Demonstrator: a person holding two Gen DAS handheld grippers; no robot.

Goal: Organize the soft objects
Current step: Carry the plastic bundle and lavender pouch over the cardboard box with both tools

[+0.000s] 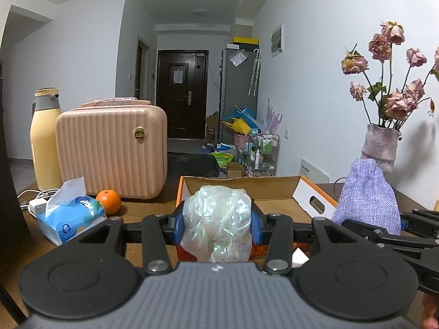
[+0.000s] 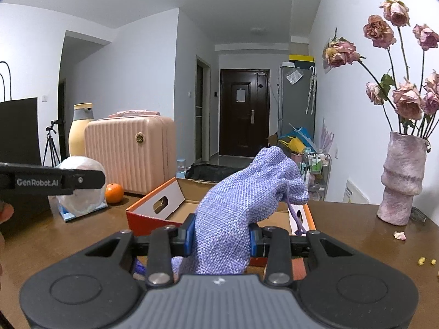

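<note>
My left gripper [image 1: 216, 223] is shut on a crumpled clear plastic bag [image 1: 216, 216] and holds it at the near edge of an open orange cardboard box [image 1: 274, 192]. My right gripper [image 2: 222, 234] is shut on a purple woven drawstring pouch [image 2: 241, 194] and holds it at the near edge of the same box [image 2: 164, 208]. The pouch also shows at the right of the left wrist view [image 1: 367, 194]. The plastic bag also shows at the left of the right wrist view [image 2: 82, 186].
On the brown table [image 2: 343, 233] stand a pink ribbed case [image 1: 112, 148], a yellow flask [image 1: 45, 137], a blue tissue pack [image 1: 68, 216], an orange [image 1: 109, 201] and a pink vase of dried roses [image 2: 403, 181]. A black bag [image 2: 19, 126] stands far left.
</note>
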